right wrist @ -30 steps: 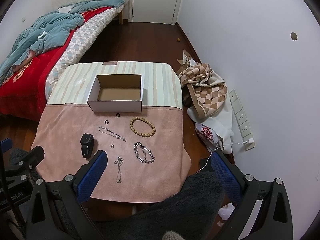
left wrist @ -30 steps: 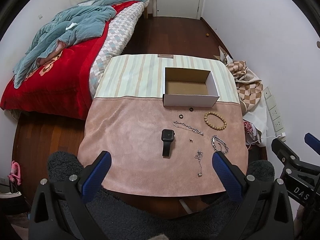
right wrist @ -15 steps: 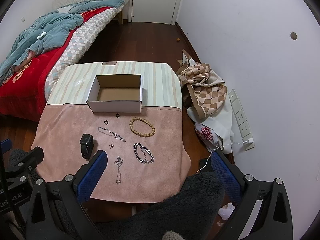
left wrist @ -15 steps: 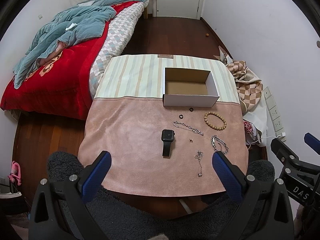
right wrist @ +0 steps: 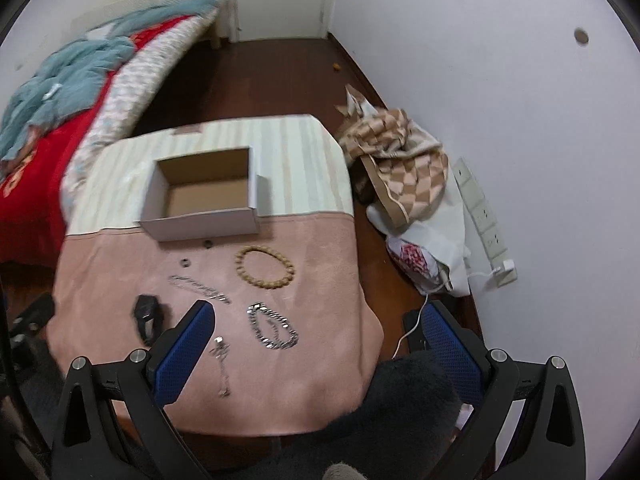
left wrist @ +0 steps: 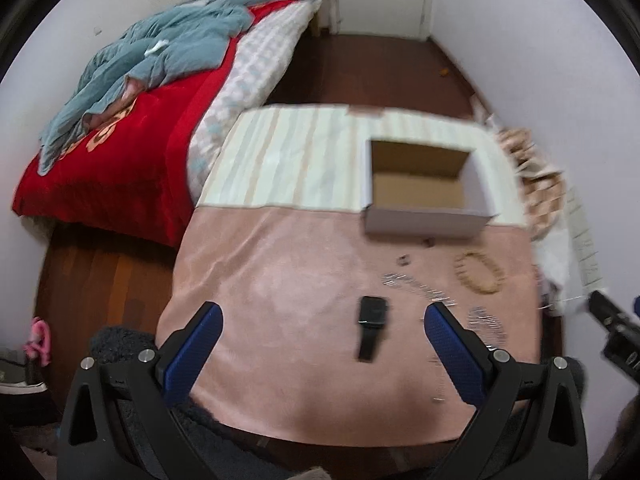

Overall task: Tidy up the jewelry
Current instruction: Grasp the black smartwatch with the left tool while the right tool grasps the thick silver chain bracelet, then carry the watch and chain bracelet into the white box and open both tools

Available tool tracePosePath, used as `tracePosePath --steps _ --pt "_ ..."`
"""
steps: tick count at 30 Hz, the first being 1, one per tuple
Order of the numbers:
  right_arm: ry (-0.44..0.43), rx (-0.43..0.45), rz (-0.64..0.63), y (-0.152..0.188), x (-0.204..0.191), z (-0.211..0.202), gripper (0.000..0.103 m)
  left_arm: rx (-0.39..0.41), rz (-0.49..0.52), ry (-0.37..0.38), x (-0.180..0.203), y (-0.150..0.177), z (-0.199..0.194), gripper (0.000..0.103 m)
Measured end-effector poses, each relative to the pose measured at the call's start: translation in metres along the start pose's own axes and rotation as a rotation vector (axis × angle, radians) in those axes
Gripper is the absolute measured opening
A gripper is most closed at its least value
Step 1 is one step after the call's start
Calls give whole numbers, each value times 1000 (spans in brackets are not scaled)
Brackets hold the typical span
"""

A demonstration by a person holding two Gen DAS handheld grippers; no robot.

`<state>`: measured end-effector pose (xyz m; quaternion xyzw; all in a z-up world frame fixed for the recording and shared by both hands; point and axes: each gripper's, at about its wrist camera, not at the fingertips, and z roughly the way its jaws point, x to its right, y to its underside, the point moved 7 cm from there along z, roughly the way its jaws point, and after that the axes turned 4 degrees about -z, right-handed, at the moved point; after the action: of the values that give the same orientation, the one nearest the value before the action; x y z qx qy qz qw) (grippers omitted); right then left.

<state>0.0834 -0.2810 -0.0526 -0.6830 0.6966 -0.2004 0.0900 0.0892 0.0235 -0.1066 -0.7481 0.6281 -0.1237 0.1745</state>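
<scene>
The left tool has a matte black frame of angular, triangulated arms with cut-out openings, and two blue fingers whose inner faces carry a fine dimpled texture. Round silver screws sit at the joints on each arm. The right tool is built alike: black frame, blue textured fingers, silver screw heads on both sides.

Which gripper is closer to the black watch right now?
Left. The watch lies between the open left gripper's fingers; the right gripper hangs off to its right, over the chain bracelet.
</scene>
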Motion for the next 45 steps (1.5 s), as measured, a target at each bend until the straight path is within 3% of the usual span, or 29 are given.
tracePosePath --steps 7,12,16,17,20,21,22,24,31,34,39,45 --pt "-2 -154 30 23 -2 100 103 -183 65 -33 11 40 88 103" --pt "-15 -236 32 50 -3 152 102 -254 86 -15 25 60 129 102" --pt "-39 -267 39 64 -4 178 96 -258 94 18 37 63 146 101" --pt "-48 -272 40 66 -5 182 94 -257 96 31 39 63 147 95" --pt "-86 -281 22 72 -12 191 87 -260 109 41 44 65 153 58" --pt "-89 -284 8 74 -16 193 86 -263 109 49 46 65 155 48" --pt "-92 -286 -2 75 -18 197 83 -253 104 67 47 65 155 44" --pt "-105 -271 -15 76 -23 196 80 -230 114 73 51 63 153 20" --pt "-160 -215 -40 79 -35 186 55 -181 129 82 56 62 149 19" --pt "-160 -201 -42 79 -39 181 5 -168 139 82 61 68 144 19" --pt "-260 -185 53 75 -38 174 4 -138 144 94 63 58 125 19" --pt "-338 -82 60 51 -48 129 4 -96 122 151 63 32 101 19"
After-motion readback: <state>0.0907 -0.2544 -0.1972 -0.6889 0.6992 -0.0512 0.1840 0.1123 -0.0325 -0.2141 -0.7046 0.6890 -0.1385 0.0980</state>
